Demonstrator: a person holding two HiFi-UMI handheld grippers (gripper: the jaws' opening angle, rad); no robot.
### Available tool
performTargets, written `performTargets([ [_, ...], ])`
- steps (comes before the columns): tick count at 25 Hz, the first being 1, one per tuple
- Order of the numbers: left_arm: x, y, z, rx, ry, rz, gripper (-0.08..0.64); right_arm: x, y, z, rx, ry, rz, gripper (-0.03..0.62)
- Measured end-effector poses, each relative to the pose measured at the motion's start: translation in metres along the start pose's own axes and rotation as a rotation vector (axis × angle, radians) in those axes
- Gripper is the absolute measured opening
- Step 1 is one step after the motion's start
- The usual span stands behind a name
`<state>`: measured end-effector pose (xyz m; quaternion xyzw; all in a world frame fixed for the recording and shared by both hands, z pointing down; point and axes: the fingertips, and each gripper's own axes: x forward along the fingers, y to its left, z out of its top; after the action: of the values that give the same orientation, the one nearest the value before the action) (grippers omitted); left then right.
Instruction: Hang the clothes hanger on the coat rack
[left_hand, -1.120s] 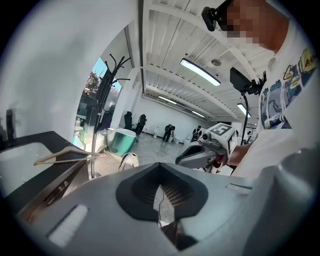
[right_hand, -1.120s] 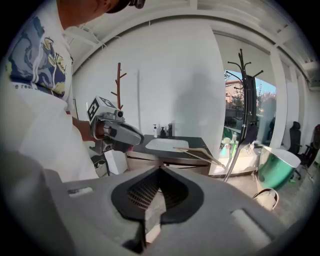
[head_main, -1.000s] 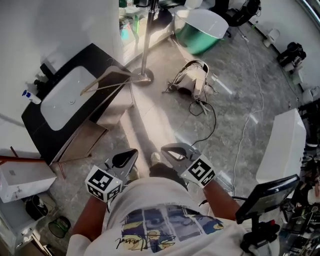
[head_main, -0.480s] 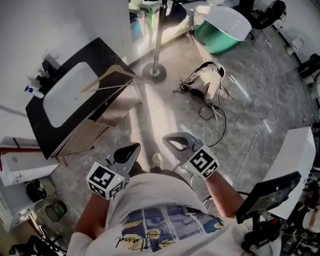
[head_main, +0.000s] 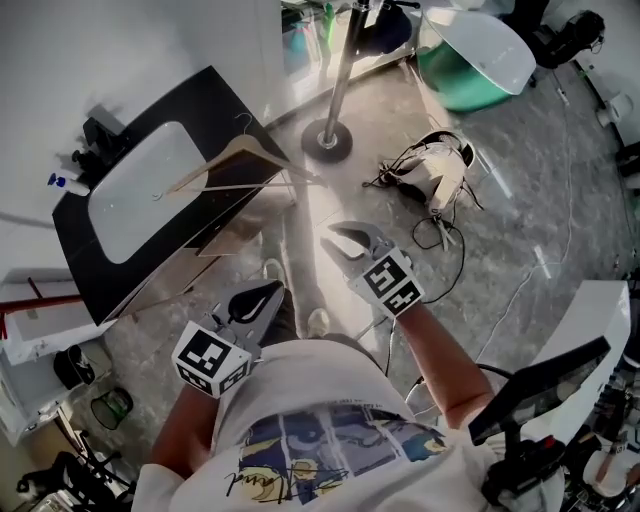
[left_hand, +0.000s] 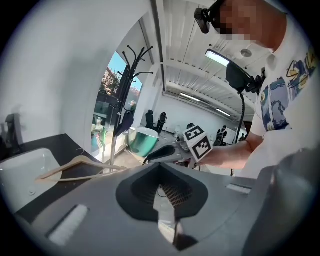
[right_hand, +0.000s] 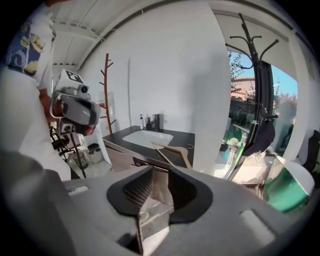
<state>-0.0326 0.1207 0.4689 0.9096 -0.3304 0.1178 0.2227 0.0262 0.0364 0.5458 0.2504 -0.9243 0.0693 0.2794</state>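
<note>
Black vanity counter (head_main: 215, 95) with a white sink (head_main: 140, 190): ahead of both my pairs of jaws and off to their left.

Coat rack (head_main: 340, 80): upright on the floor past the counter's end, ahead and right of my right jaws, well apart from them.

Wooden clothes hanger (head_main: 235, 165): flat on the counter's near corner beside the sink, one arm tip jutting past the counter's end. Straight ahead of my right jaws, ahead-left of my left ones, touched by neither.

Right gripper (right_hand: 160, 172): jaws opening, nothing in the gap between the pads.

Left gripper (left_hand: 160, 167): jaws together at the tips, holding nothing. It sits behind the right gripper.
</note>
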Motion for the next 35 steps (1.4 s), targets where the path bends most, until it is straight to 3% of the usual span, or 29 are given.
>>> performTargets([
  [6, 0.008, 0.067, 0.026, -0.005, 0.011, 0.009, 0.002, 0.098, -0.07, -0.008, -0.051, 0.159, -0.041, 0.126],
  [11, 0.008, 0.117, 0.043, -0.007, 0.02, 0.005, 0.002, 0.169, -0.109, -0.039, -0.101, 0.33, -0.042, 0.158],
  [22, 0.016, 0.182, 0.05, -0.029, 0.057, -0.032, 0.002, 0.243, -0.127, -0.099, -0.021, 0.592, 0.093, 0.184],
  [24, 0.016, 0.19, 0.051, -0.033, 0.056, -0.039, 0.002, 0.245, -0.121, -0.101, 0.006, 0.632, 0.137, 0.122],
  [25, 0.017, 0.193, 0.052, -0.036, 0.054, -0.042, 0.002, 0.245, -0.118, -0.1, 0.011, 0.638, 0.155, 0.08],
  [28, 0.016, 0.201, 0.055, -0.04, 0.044, -0.05, 0.002, 0.243, -0.114, -0.097, 0.02, 0.639, 0.159, 0.077],
  [31, 0.018, 0.206, 0.057, -0.038, 0.032, -0.062, 0.002, 0.229, -0.123, -0.096, 0.026, 0.632, 0.086, 0.074],
  [35, 0.021, 0.206, 0.057, -0.029, 0.027, -0.087, 0.002, 0.206, -0.134, -0.069, 0.007, 0.537, -0.014, 0.071],
])
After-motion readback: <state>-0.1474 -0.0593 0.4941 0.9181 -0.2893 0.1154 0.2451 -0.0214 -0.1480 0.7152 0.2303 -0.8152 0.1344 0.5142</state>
